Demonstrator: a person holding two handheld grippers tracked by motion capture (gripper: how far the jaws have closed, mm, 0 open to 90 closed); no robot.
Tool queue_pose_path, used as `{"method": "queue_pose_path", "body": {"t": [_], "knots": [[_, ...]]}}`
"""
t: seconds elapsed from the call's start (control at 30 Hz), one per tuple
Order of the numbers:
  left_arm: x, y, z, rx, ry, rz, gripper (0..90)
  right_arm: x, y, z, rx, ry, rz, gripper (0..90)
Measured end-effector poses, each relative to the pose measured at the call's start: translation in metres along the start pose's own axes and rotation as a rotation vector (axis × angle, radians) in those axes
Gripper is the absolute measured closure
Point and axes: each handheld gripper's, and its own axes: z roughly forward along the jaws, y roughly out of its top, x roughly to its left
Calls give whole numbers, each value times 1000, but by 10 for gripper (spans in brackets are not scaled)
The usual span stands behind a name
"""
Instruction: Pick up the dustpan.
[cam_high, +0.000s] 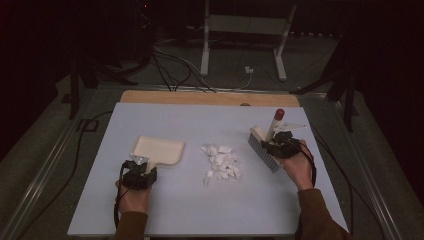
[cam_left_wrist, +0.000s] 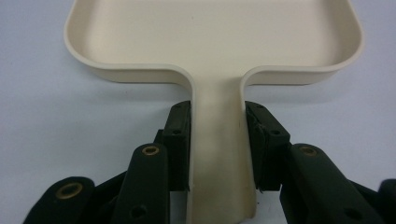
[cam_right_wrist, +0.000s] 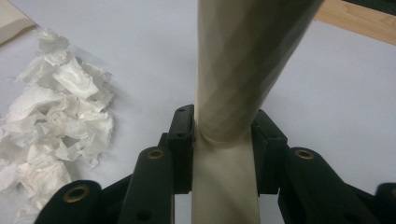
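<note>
A cream dustpan (cam_high: 159, 150) lies flat on the pale table (cam_high: 175, 210) at the left. Its handle (cam_left_wrist: 219, 154) sits between the black jaws of my left gripper (cam_high: 141, 167), whose pads press on both sides of it. At the right, my right gripper (cam_high: 278, 141) is shut on the cream handle (cam_right_wrist: 233, 93) of a hand brush (cam_high: 263, 148), whose grey bristles rest on the table and whose red-tipped handle end (cam_high: 279, 114) points up and away. A heap of torn white paper scraps (cam_high: 220, 162) lies between the dustpan and the brush, also at the left of the right gripper view (cam_right_wrist: 51, 126).
A wooden strip (cam_high: 210, 98) runs along the table's far edge. Beyond it are cables (cam_high: 175, 65) on the floor and a white metal stand (cam_high: 245, 35). Bare table surface lies in front of the scraps and between my two hands.
</note>
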Motion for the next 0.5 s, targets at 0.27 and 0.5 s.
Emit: {"method": "queue_pose_path", "body": {"t": [0.27,0.5], "knots": [[9,5,-1,12,-40,-2,666,-1,0,0,-1,5,4,668],[18,12,-10,-2,-49,3,668,-1,-1,-1,-3,6,6,669]]}}
